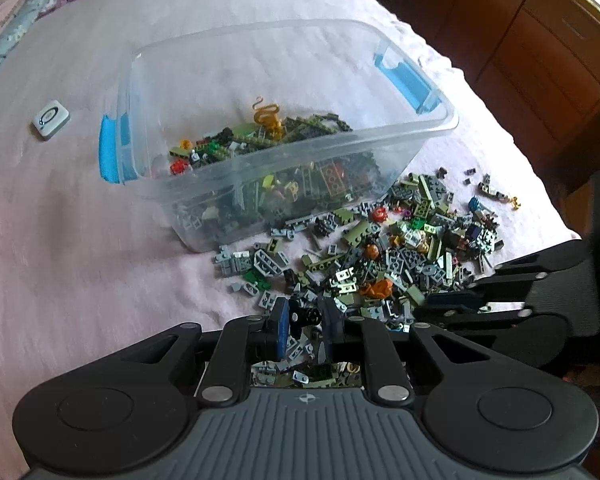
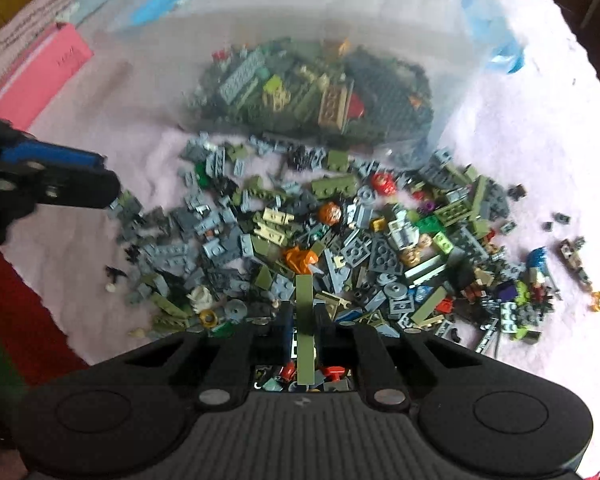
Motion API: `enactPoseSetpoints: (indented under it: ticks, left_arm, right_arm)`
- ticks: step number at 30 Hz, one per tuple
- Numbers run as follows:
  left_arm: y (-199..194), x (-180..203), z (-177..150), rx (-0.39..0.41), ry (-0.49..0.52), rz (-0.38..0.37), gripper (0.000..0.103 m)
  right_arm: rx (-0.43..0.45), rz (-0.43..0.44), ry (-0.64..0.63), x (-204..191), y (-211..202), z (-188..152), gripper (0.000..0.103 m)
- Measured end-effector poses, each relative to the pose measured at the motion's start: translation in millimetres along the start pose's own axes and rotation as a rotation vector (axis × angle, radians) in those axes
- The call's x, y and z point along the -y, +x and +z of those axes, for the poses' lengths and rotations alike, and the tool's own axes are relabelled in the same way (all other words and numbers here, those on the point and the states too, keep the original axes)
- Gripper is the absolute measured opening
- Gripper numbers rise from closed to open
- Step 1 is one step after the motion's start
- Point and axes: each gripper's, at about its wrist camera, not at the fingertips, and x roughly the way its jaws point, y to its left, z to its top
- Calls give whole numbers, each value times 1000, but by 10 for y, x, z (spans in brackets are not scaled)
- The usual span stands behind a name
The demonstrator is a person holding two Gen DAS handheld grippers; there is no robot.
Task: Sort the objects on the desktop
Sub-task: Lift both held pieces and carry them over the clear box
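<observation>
**Both grippers hold a piece beside the clear bin**

The clear plastic bin (image 1: 204, 184) with blue handle clips sits on a pale pink cloth (image 1: 80, 260) and serves as the landmark here. Its floor is partly covered by a heap of small building bricks, mostly olive, grey and black, with a gold curled piece on top.

Just in front of the bin's near wall, a loose pile of bricks (image 1: 380, 248) spreads across the cloth, touching the wall at its far edge and fanning out to the right of the bin.

The left gripper (image 1: 306, 316) hangs over the near edge of that pile, on the side away from the bin. Its jaws are narrow and clamp a small black piece (image 1: 306, 314) with a round end; which way its long axis runs cannot be told.

The right gripper (image 2: 304, 320) sits over the same pile, also on the side away from the bin. Its jaws are drawn close on a long olive-green plate (image 2: 305, 320). The plate's long axis runs along the fingers, with its far end pointing towards the bin and its near end back towards the gripper body.

A small white square device (image 1: 51, 119) lies on the cloth well to the left of the bin.
</observation>
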Motion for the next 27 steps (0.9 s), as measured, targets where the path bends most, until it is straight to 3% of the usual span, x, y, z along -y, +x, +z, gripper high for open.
enactPoseSetpoints:
  ticks: [11,27]
  left_arm:
    - [-243,60,205,65,29,1,19]
    - [-482,-76,600,127,1,29,19]
  right_arm:
    - [123,14,24,23,-671,218,12]
    - [213,10,-41,-173,-1079,718,12]
